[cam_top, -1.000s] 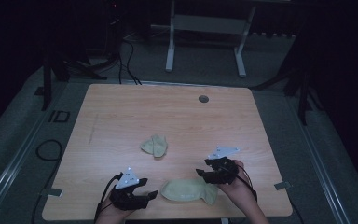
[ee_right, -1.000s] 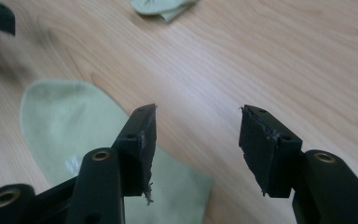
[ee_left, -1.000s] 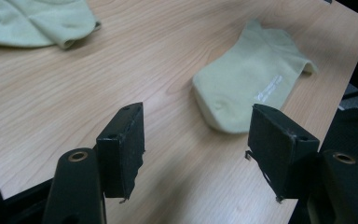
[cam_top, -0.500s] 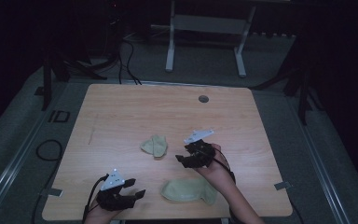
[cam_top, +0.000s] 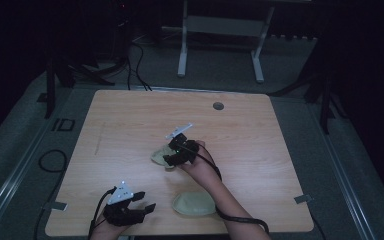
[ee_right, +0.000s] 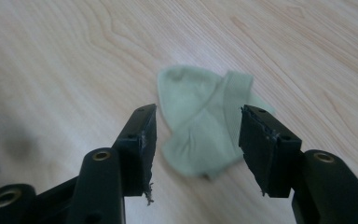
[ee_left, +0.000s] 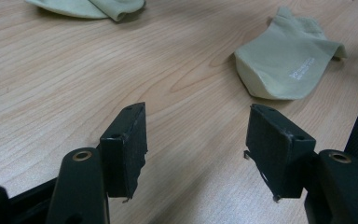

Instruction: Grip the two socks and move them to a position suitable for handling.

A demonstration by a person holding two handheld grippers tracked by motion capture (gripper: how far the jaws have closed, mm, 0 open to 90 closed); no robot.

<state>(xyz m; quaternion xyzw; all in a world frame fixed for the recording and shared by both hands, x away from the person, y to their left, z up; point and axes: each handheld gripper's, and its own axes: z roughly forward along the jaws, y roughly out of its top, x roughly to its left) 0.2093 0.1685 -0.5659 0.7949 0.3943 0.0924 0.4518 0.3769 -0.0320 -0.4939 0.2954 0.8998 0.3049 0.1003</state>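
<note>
Two pale green socks lie on the wooden table (cam_top: 260, 150). A crumpled sock (cam_top: 157, 156) rests near the middle. A flatter sock (cam_top: 195, 204) lies near the front edge. My right gripper (cam_top: 169, 158) hovers over the crumpled sock (ee_right: 200, 126); in the right gripper view the gripper (ee_right: 198, 121) is open, the sock lying beyond and between its jaws, untouched by the pads. At the front left corner my left gripper (cam_top: 145, 201) stands open and empty (ee_left: 198, 135) just above the wood, the flatter sock (ee_left: 291, 65) ahead to its right, the crumpled one (ee_left: 88, 7) farther off.
A round cable hole (cam_top: 218, 106) sits near the table's far edge. Behind the table stand a white metal frame (cam_top: 220, 25) and dark stands, with cables (cam_top: 140, 55) on the floor. The table's front edge lies close below the left gripper.
My right gripper has travelled from above the flatter sock at the front, left and away, to the crumpled sock. The left gripper shifted slightly toward the front left corner, then stayed still.
</note>
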